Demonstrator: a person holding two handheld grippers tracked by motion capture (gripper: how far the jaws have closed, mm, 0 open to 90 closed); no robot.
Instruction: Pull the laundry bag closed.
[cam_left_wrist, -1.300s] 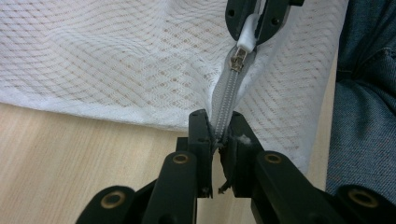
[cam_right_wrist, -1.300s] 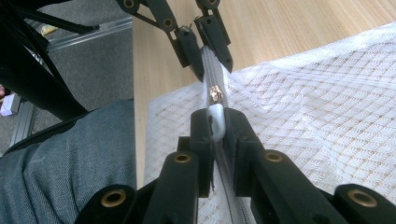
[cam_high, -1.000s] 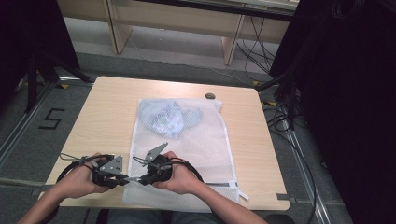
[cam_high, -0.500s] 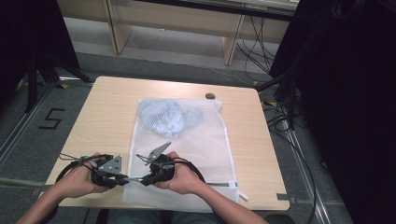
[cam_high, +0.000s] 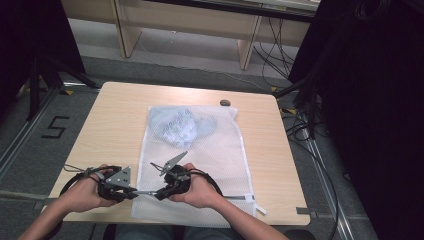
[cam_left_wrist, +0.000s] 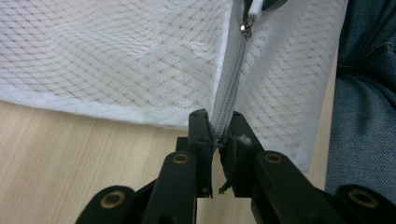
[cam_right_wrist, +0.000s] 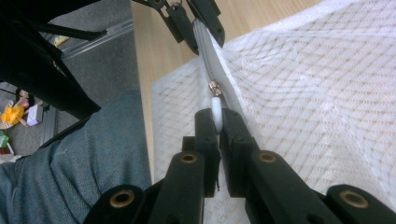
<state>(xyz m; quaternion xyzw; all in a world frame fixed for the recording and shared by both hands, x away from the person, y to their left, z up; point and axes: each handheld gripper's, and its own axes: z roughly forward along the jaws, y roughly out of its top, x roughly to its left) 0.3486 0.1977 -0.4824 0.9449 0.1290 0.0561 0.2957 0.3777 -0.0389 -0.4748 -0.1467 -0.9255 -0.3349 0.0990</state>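
A white mesh laundry bag (cam_high: 200, 165) lies flat at the centre of the wooden table (cam_high: 115, 115), with a bluish bundle of cloth (cam_high: 182, 127) showing through its upper half. Its zipper (cam_left_wrist: 229, 88) runs along the edge nearest the bottom of the frame in the high view.

The left gripper (cam_left_wrist: 218, 135), at lower left in the high view, is clenched on the end of the zipper tape, anchoring it. The right gripper (cam_right_wrist: 217, 123), at lower centre beside it, is clenched on the white pull tab (cam_right_wrist: 216, 108), with the metal slider (cam_right_wrist: 214, 87) just beyond its jaws. The two grippers are near each other along the zipper line.

The bag appears light, soft and limp; its open mesh would probably bunch or snag if grasped directly. The zipper tape and pull tab are judged the firmest points of hold. Keeping the tape taut between the two grippers should let the slider travel without the fabric puckering. The tab is small and smooth and could slip from the jaws.
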